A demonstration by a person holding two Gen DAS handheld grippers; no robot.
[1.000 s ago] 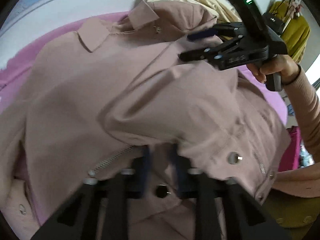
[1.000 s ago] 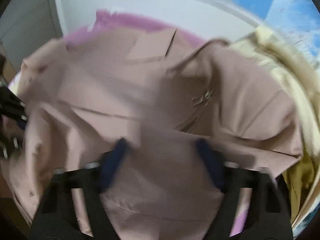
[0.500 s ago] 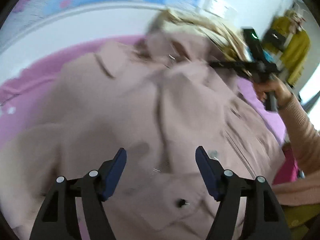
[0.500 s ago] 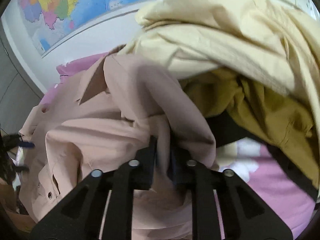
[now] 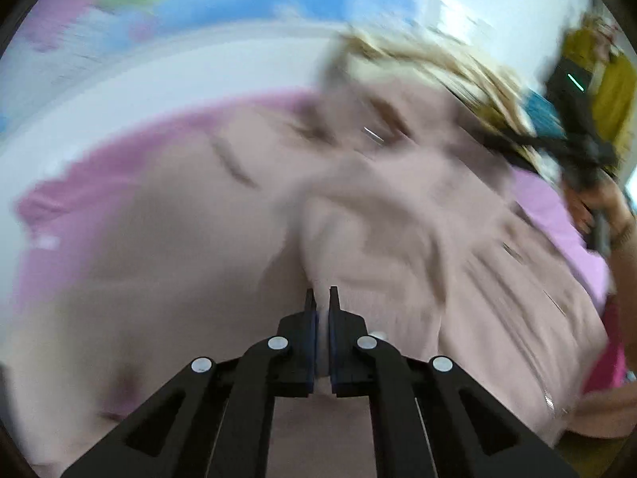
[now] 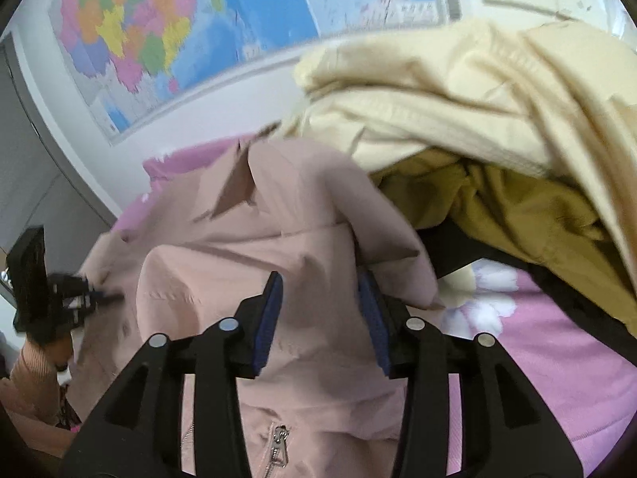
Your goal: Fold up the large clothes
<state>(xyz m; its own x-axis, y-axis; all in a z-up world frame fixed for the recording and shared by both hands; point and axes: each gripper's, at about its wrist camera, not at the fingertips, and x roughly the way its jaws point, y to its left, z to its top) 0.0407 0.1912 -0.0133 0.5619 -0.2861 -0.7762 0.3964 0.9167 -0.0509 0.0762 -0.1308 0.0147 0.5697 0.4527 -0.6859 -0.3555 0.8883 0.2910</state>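
Both tongs are working the pink jacket (image 6: 302, 247), which is lying spread on the pink bedspread (image 6: 557, 358). Left gripper (image 5: 322, 298) is pinching a fold near its middle; right gripper (image 6: 320, 283) is opening, fabric lying loose between its jaws. Folding looks barely begun: collar and body are still rumpled, and a cream garment (image 6: 458, 91) is waiting at far right.

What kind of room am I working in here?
Probably a bedroom or home room: a pink floral bedspread under the pink jacket, a wall map above it, and a heap of cream and mustard clothes beside.
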